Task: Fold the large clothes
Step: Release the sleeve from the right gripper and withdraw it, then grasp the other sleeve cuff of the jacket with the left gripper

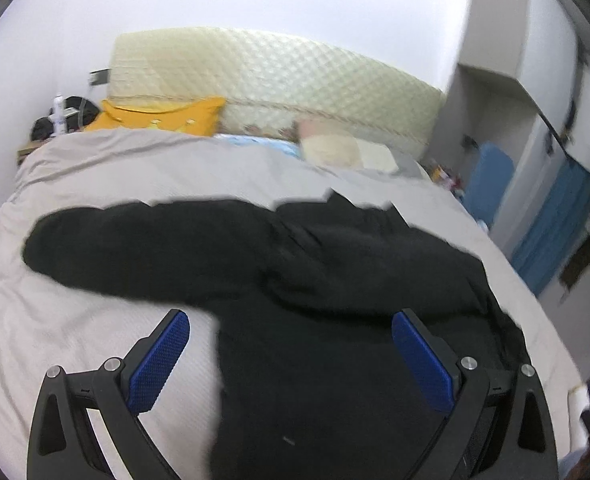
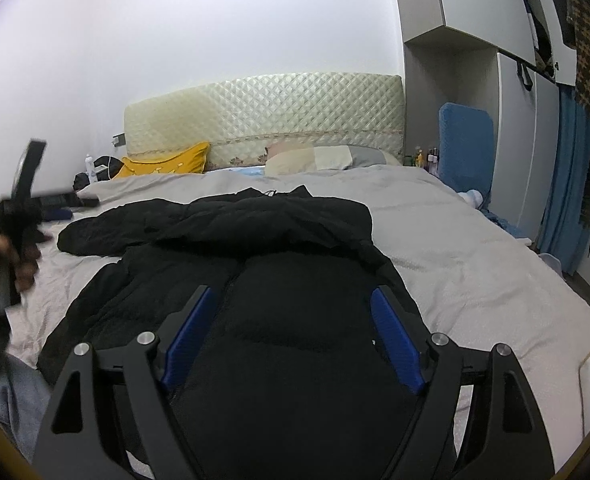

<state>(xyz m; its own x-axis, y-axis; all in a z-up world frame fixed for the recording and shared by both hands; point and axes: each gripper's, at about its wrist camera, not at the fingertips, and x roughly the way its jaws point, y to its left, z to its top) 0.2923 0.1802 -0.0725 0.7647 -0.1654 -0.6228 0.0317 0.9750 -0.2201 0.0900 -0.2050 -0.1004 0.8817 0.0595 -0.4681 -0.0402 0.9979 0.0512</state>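
The black jacket [image 2: 255, 264] lies spread on the grey bed [image 2: 455, 248], its lower part hidden below both wide-open, empty grippers, left gripper [image 1: 291, 356] and right gripper [image 2: 291, 332].

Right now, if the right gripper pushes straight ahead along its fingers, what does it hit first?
The right gripper is open and aimed over the black jacket on the bed. It would probably meet the jacket's body first, though depth is unclear.

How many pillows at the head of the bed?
2. A yellow pillow leans on the headboard at the left; a pale patchwork pillow lies flat to its right. The grey duvet could hide more.
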